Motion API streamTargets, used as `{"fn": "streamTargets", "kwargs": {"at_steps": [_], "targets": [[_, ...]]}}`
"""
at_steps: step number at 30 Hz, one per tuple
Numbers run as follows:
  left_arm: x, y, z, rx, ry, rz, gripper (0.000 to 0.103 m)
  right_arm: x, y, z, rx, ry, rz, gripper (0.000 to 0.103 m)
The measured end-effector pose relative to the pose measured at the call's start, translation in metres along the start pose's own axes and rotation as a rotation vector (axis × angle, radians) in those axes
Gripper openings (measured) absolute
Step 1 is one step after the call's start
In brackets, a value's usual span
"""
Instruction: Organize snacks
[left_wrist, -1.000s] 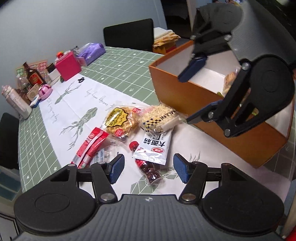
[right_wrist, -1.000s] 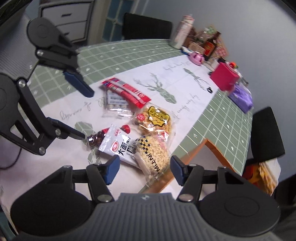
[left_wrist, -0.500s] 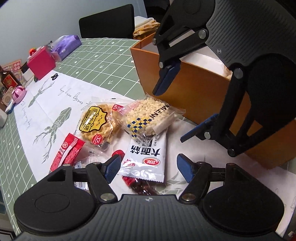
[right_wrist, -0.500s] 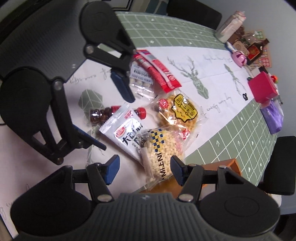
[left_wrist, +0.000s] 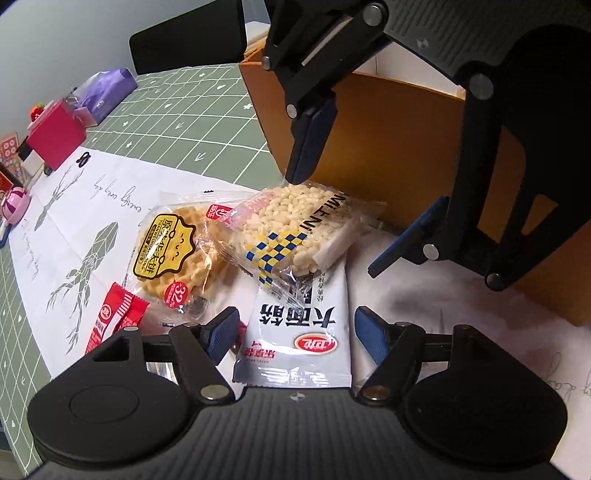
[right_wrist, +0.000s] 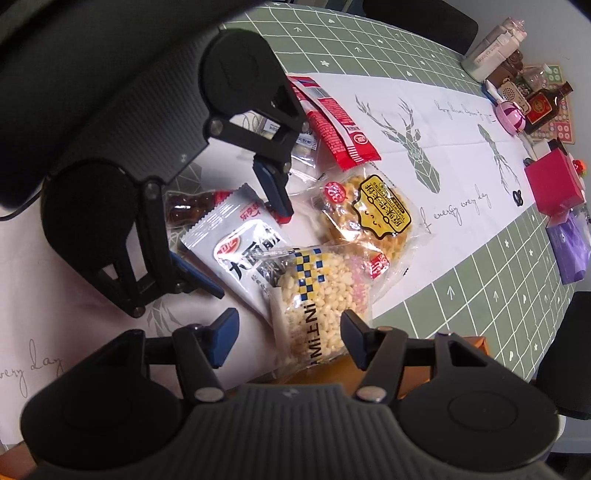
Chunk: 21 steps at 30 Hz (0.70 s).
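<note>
Several snacks lie in a pile on the white runner beside an orange box (left_wrist: 388, 147). A white sachet (left_wrist: 299, 325) lies between the fingers of my left gripper (left_wrist: 297, 334), whose jaws are opening; the pads do not press it. On the sachet's far end rests a clear pack of puffed rice (right_wrist: 314, 306). My right gripper (right_wrist: 290, 334) straddles that pack, open and pointing steeply down. The right gripper (left_wrist: 354, 199) also shows over the pack in the left wrist view. A waffle pack (left_wrist: 173, 251) and a red packet (right_wrist: 332, 122) lie alongside.
A cola-bottle gummy (right_wrist: 188, 206) pokes out under the sachet. A red box (left_wrist: 55, 136), a purple pack (left_wrist: 107, 88), a pink item (left_wrist: 14, 203) and a dark bottle (right_wrist: 543, 103) stand at the table's far end. A black chair (left_wrist: 192, 40) is behind the table.
Both grippers have come down close over the snack pile. The left jaws stand wider and now flank the white sachet. The right gripper has rolled and moved over the puffed rice pack.
</note>
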<state>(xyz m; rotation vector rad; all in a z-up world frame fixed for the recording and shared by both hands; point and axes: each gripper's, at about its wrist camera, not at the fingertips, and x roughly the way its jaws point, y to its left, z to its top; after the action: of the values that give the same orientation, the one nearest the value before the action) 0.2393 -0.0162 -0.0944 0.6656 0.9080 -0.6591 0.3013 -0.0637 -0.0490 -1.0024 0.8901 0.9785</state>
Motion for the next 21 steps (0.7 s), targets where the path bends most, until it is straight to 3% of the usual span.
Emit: {"fn": "streamTargets", "kwargs": {"at_steps": [4,7,10,15,21], "targets": [[0.005,-0.002,-0.002,0.003,0.003,0.021,0.078,0.003,-0.001,-0.001,-0.003,0.004,0.008,0.060],[0.003,0.001,-0.004,-0.050,0.002,0.011,0.066,0.006,-0.001,-0.001,-0.001,0.007,0.012,0.060],[-0.002,0.005,-0.007,-0.097,0.021,0.039,0.061,0.009,-0.001,0.000,-0.002,0.016,0.007,0.060],[-0.014,0.018,-0.017,-0.208,0.060,0.052,0.059,0.014,-0.001,0.006,0.006,0.048,-0.012,0.062],[-0.032,0.029,-0.027,-0.344,0.071,0.069,0.058,0.029,-0.007,0.021,0.065,0.120,-0.028,0.076]]}}
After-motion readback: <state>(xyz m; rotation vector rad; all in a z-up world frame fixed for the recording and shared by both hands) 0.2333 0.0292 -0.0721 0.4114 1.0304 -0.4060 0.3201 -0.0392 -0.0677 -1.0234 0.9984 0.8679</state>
